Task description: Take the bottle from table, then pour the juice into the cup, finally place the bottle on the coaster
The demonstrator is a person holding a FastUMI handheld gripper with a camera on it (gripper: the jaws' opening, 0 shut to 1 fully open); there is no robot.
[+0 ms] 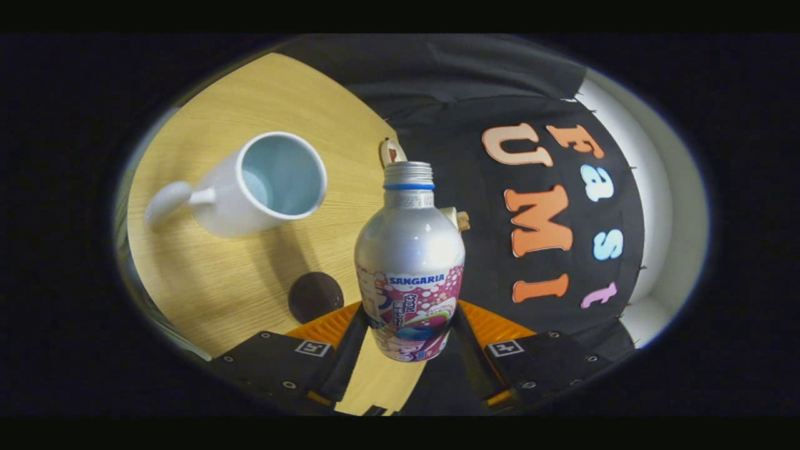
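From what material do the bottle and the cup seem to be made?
The bottle, held between the gripper's fingers, looks like metal: a dull silver sheen above its printed label. The cup looks like glazed ceramic: white, glossy, thick-rimmed. Neither is certain.

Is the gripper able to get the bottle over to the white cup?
Probably yes. The gripper fingers clamp the bottle, which is lifted and uncapped; bare table lies between it and the cup.
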